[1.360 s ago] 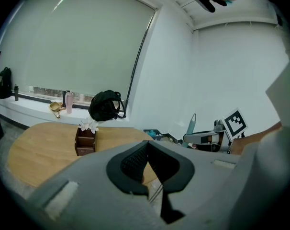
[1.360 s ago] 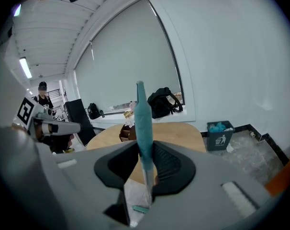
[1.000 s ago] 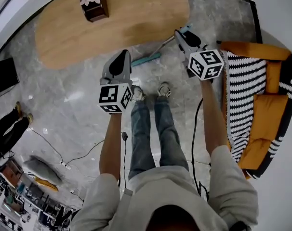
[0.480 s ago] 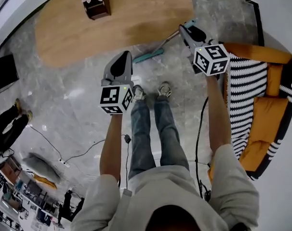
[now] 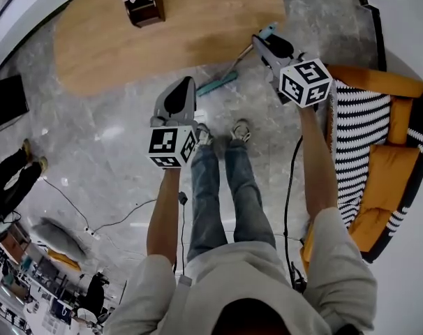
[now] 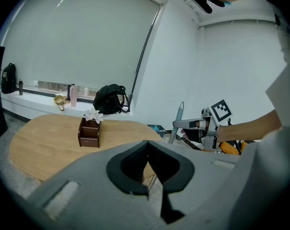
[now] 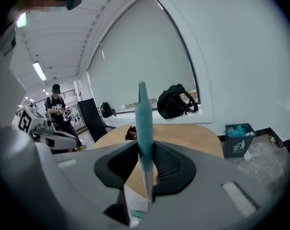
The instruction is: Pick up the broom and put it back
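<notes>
From your head view, your right tongs are clamped on the upper part of the broom. Its shaft slants down and to the left from those tongs, and the teal head rests on the marble floor just off the edge of the wooden counter. The broom's teal grip pokes out past the tong tips. Your left tongs are lower and nearer your shoes, well apart from the broom, with nothing in them. A brown box with a white flower sits at the counter's far edge. An orange sofa with a striped throw lies to your right.

In your left gripper view, the left tongs are clenched, pads meeting at the tips on nothing. Beyond them is the counter with the brown box. A black backpack sits on the window ledge behind. At right, your other tongs hold the broom's shaft nearly upright.

In your right gripper view, the right tongs grip the broom's teal handle, which stands up between the pads. Behind it are the counter, the backpack and a dark waste bin. A person stands at left.
</notes>
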Available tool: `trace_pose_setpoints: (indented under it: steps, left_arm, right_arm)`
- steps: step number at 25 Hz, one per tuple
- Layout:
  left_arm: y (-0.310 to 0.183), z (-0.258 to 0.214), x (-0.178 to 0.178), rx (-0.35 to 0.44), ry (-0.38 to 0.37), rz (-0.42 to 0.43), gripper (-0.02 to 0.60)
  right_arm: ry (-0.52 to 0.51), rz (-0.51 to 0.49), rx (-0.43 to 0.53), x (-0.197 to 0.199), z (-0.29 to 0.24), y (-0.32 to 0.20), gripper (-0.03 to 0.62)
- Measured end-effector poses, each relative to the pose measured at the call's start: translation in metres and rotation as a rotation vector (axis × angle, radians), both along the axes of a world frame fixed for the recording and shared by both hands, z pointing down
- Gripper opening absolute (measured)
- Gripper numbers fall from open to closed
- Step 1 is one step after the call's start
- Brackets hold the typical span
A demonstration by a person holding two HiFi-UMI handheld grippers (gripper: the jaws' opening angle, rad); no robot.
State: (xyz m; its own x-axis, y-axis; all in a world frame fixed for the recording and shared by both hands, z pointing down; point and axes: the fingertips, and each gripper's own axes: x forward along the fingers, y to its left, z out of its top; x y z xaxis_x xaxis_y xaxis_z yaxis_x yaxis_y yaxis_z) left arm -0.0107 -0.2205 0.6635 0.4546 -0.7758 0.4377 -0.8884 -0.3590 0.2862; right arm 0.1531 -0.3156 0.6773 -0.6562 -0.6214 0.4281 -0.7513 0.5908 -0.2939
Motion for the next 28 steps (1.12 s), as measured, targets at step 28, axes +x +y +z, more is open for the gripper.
trace_pose_setpoints:
  steps: [28]
  left_arm:
    - [0.001, 0.008, 0.011, -0.016, 0.002, 0.018, 0.006]
  right_arm:
    - [-0.078, 0.093, 0.002, 0.024, 0.003, -0.005, 0.164]
